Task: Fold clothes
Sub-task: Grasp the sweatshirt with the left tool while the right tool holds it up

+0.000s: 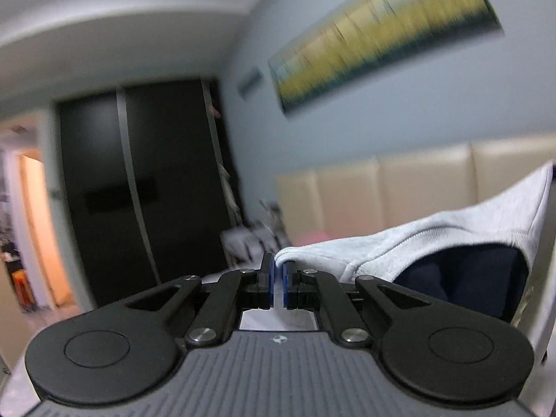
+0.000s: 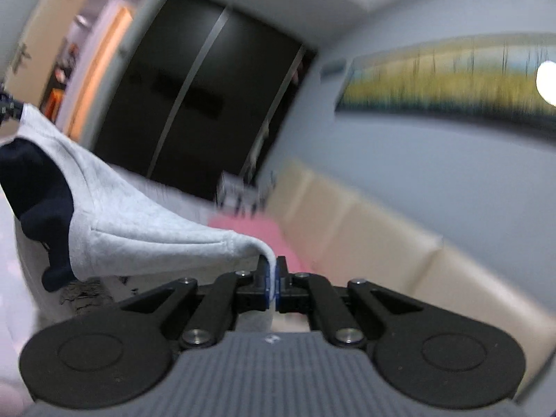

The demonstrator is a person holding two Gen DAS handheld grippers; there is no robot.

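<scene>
A light grey sweatshirt point(image 1: 434, 239) with a dark navy inside hangs in the air, stretched between my two grippers. My left gripper point(image 1: 278, 266) is shut on one corner of its top edge; the cloth runs off to the right. In the right wrist view the same sweatshirt point(image 2: 139, 222) runs off to the left, and my right gripper point(image 2: 273, 271) is shut on its other corner, with cloth showing between the blue pads point(image 2: 267, 279). The garment's lower part is out of view. Both views are blurred.
A cream padded headboard point(image 1: 399, 187) runs along a pale blue wall under a long yellow-green picture point(image 1: 382, 38). A dark sliding wardrobe point(image 1: 139, 187) stands to the left, beside an open lit doorway point(image 1: 31, 215). Something pink point(image 2: 250, 232) lies on the bed below.
</scene>
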